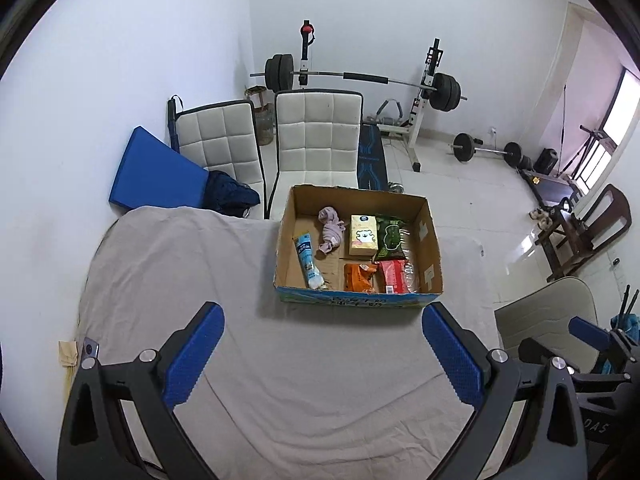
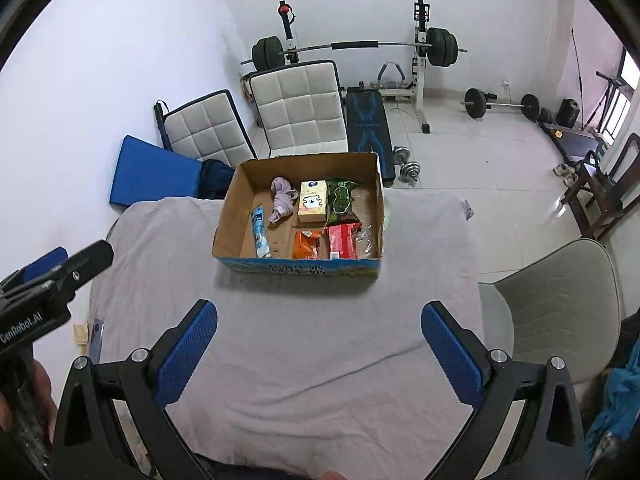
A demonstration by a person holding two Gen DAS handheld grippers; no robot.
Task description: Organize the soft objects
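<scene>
An open cardboard box stands at the far side of a table covered in grey cloth. Inside lie a pink cloth, a blue tube, a yellow tissue pack, a green packet, an orange packet and a red packet. My left gripper and right gripper are open and empty, above the cloth in front of the box.
Two white padded chairs stand behind the table, with a blue mat at the wall. A weight bench and barbell rack fill the back. A beige chair stands right of the table.
</scene>
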